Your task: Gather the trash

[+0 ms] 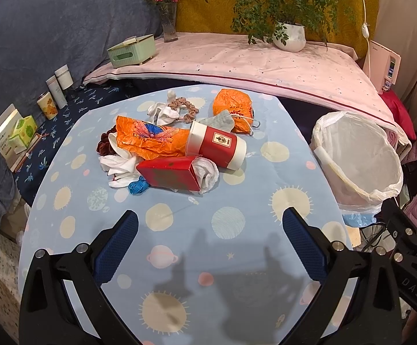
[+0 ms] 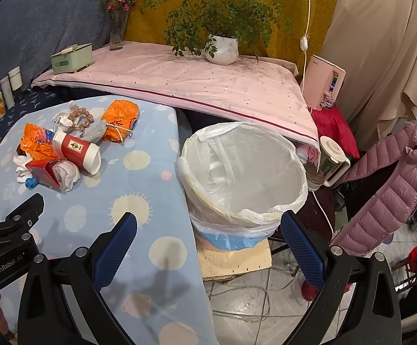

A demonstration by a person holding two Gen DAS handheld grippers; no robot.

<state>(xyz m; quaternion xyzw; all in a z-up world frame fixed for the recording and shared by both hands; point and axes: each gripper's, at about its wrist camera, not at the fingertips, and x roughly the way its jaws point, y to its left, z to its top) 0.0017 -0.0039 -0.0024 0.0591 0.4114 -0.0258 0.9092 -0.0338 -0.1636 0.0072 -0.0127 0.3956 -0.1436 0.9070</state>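
Observation:
A heap of trash lies on the light-blue planet-print tabletop (image 1: 179,230): a red-and-white paper cup (image 1: 218,145) on its side, a red carton (image 1: 169,176), orange wrappers (image 1: 150,139), a second orange bag (image 1: 231,105), white tissues (image 1: 119,168), a grey sock (image 1: 218,120) and a blue scrap (image 1: 137,187). My left gripper (image 1: 209,227) hangs open and empty above the table, short of the heap. To the right stands a bin lined with a white bag (image 2: 243,169), with my right gripper (image 2: 208,228) open just in front of its rim. The cup (image 2: 77,151) and carton (image 2: 43,174) also show at left in the right wrist view.
A pink-covered shelf (image 1: 237,63) behind holds a potted plant (image 1: 290,36), a green tissue box (image 1: 132,50) and a flower vase (image 1: 169,26). Jars (image 1: 55,92) line the left side. A pink puffer jacket (image 2: 389,184), a kettle (image 2: 329,164) and floor cables (image 2: 251,296) crowd the right.

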